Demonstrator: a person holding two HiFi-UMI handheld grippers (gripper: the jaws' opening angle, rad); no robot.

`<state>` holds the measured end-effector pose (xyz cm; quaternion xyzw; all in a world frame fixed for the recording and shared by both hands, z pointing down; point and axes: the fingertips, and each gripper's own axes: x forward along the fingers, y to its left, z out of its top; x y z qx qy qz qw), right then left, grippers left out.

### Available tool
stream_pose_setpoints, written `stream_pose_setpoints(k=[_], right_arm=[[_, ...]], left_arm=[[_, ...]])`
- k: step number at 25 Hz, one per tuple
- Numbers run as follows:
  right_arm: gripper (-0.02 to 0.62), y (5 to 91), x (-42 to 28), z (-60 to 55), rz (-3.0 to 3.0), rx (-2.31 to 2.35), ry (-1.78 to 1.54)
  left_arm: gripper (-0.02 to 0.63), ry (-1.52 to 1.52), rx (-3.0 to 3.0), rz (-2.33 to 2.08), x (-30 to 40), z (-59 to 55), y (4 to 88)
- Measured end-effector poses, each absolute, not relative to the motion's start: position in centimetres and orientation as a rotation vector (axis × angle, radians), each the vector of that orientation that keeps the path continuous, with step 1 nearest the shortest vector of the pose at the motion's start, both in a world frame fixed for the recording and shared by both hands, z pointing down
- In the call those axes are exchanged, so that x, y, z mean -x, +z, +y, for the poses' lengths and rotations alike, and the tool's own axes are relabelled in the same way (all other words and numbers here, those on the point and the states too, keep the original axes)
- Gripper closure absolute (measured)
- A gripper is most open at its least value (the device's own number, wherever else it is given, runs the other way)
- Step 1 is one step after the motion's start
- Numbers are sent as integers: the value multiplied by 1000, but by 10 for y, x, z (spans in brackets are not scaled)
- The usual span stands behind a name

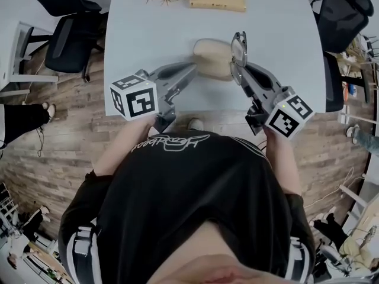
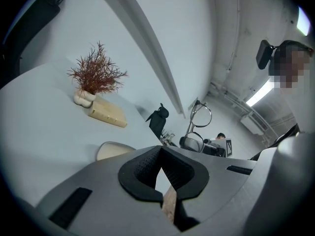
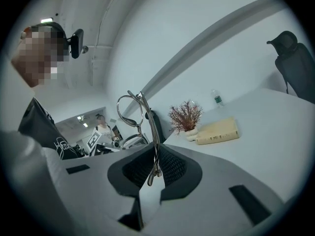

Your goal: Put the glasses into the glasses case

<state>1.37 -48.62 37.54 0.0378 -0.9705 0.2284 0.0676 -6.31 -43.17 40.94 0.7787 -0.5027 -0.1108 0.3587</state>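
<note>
**Head view:** L gripper (image 1: 190, 70) is clamped on the left edge of the beige case (image 1: 213, 58). R gripper (image 1: 238, 70) is clenched on the glasses (image 1: 240, 42), which stand upright at the case's right end, touching or just over it; can't tell which. Case lies on the table (image 1: 148, 34), near its front edge. Both forearms reach fwd from the torso and converge on the case. L gripper sits low, angled right; R is angled left w/ tips raised.

**L gripper view:** jaws are nearly together w/ a thin tan sliver pinched btwn them, prob. the case's lip. Rest of the case shows just past the left jaw. Plant (image 2: 96, 77) and book (image 2: 107, 113) are well behind.

**R gripper view:** jaws are shut on the folded temples only, lenses sticking up past the tips.

**Risk, my read:** it's a thin-wire hold, so the frame could pivot or slip when pushed into the case. If L's pinch on the lip slips, the mouth may close or the case slide off.
</note>
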Motion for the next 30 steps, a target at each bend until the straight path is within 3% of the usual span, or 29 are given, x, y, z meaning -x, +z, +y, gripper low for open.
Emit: stream_pose_setpoints(k=[30], right_arm=[[566,523,9,-518,-2408,-150,-166]], left_arm=[[600,-297,-1864,-1365,83,-418,454]])
